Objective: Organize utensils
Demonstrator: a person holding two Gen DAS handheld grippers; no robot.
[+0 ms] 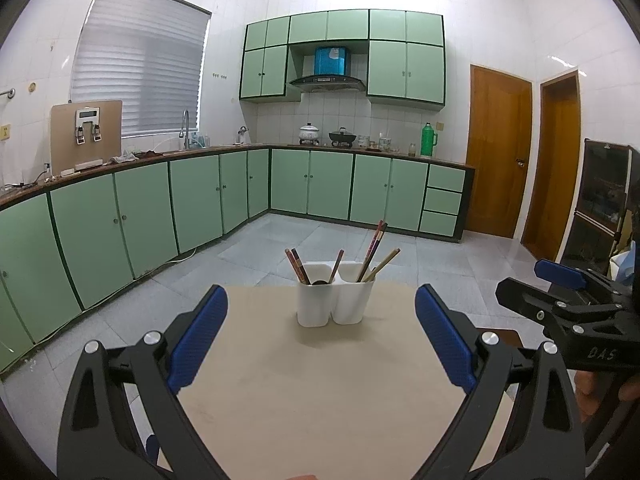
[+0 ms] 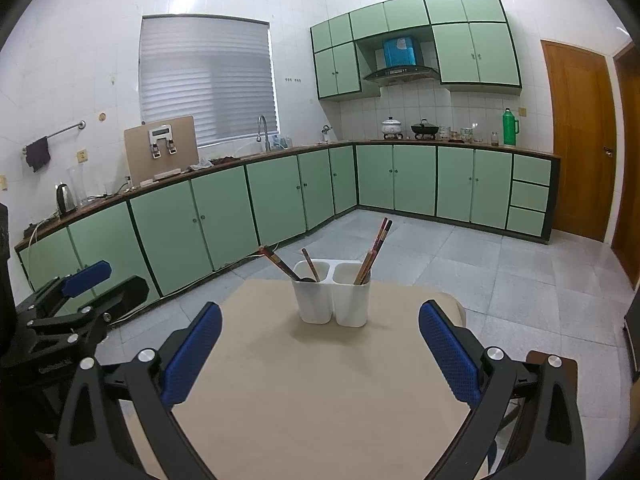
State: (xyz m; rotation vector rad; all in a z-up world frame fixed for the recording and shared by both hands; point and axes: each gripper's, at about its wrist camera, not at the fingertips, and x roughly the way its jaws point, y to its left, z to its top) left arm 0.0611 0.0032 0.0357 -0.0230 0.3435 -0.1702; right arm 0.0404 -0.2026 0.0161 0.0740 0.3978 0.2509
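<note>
the white two-compartment utensil holder [image 1: 335, 300] stands upright on the beige table [image 1: 304, 392], toward the table's far edge. in the left wrist view its left compartment holds a few dark reddish chopsticks [image 1: 297, 266] leaning outward, plus something dark and rounded low inside that i cannot identify; its right compartment holds a mixed bunch, reddish chopsticks [image 1: 374, 250] standing tallest and paler wooden chopsticks [image 1: 385, 263] slanting right of them.

the left gripper [image 1: 322, 334] is spread wide with nothing between its blue pads [image 1: 198, 344]. the right gripper [image 2: 320, 346] is likewise wide apart and empty. both point at the holder from the near side of the table, with bare tabletop between their fingertips and the holder; neither touches it. from each camera the other gripper shows at the frame's outer edge, level with the holder's near side.

the chopsticks look light, stiff and thin, with smooth surfaces that may slip or roll between the pads, so a pinch across the upper shaft, well above the holder's rim, seems the safest hold, lifting along the stick's lean. the holder looks like light plastic and could tip or slide if a stick drags on its rim; steadying its wall with the free gripper may help. sorting looks unfinished, since the right compartment is mixed.
</note>
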